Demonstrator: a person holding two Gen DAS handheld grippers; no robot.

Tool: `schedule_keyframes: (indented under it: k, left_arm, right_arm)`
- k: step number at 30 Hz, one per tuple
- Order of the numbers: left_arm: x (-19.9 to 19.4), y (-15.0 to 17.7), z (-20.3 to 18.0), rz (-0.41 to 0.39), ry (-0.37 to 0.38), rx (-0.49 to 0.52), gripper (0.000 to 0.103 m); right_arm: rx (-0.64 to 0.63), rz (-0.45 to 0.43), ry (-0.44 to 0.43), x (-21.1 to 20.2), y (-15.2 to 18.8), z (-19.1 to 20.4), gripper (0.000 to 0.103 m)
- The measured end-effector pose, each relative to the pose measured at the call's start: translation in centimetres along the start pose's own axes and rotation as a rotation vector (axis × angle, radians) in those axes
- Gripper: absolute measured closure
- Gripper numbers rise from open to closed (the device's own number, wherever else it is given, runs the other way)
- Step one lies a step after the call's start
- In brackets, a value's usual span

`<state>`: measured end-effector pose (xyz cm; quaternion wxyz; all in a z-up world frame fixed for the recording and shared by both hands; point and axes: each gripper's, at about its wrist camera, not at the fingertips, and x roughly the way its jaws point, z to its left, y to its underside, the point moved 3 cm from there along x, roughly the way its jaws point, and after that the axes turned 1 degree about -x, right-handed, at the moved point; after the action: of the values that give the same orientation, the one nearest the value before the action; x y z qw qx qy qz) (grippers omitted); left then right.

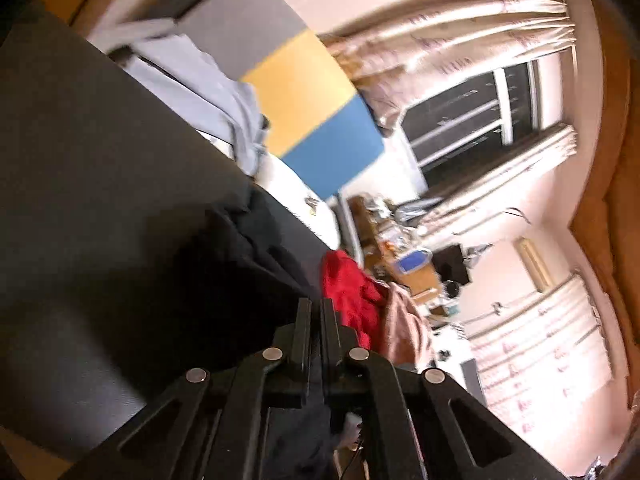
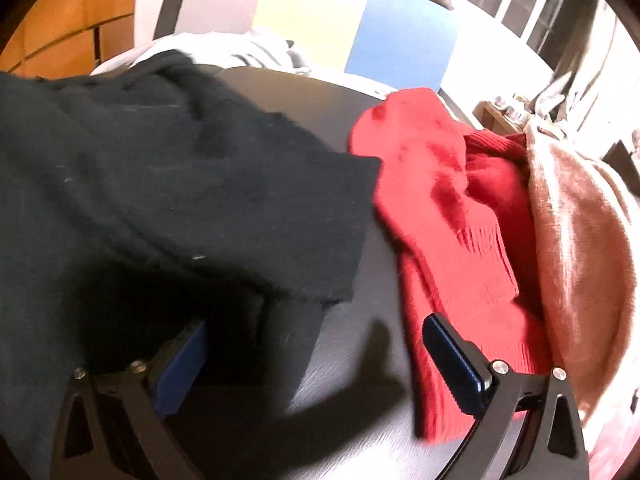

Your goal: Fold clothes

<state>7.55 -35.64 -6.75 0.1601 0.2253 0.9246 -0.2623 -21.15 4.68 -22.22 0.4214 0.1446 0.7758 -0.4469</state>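
Note:
A black garment (image 2: 160,184) lies over the left of a dark round table (image 2: 360,392); it also shows in the left wrist view (image 1: 240,264). My left gripper (image 1: 316,308) is shut on a fold of the black garment, with dark cloth hanging between its fingers. My right gripper (image 2: 316,340) is open; its left finger (image 2: 182,368) is under the black garment's edge and its right finger (image 2: 452,356) lies against a red knit garment (image 2: 452,216). A pink garment (image 2: 580,240) lies right of the red one.
A pale grey garment (image 2: 224,50) lies at the table's far side, in front of a grey, yellow and blue panel (image 2: 400,28). A window with curtains (image 1: 472,120) and a cluttered desk (image 1: 404,256) stand beyond the table.

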Motion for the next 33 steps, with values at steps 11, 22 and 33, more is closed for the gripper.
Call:
schedule_keyframes:
  k: [11,22,33]
  left_arm:
    - [1.6,4.1,8.4,0.081,-0.283,-0.100,0.074]
    - [8.2,10.1,4.3,0.363,-0.341,0.309,0.041]
    - [4.0,16.2,6.2,0.590,-0.359,0.384,0.090]
  right_arm:
    - [0.195,0.030,-0.111,0.4,1.6,-2.8,0.000]
    - [0.095,-0.044,-0.296,-3.3,-0.6,2.7,0.000]
    - [-0.025,-0.060,-0.339,2.2,-6.2,10.8,0.000]
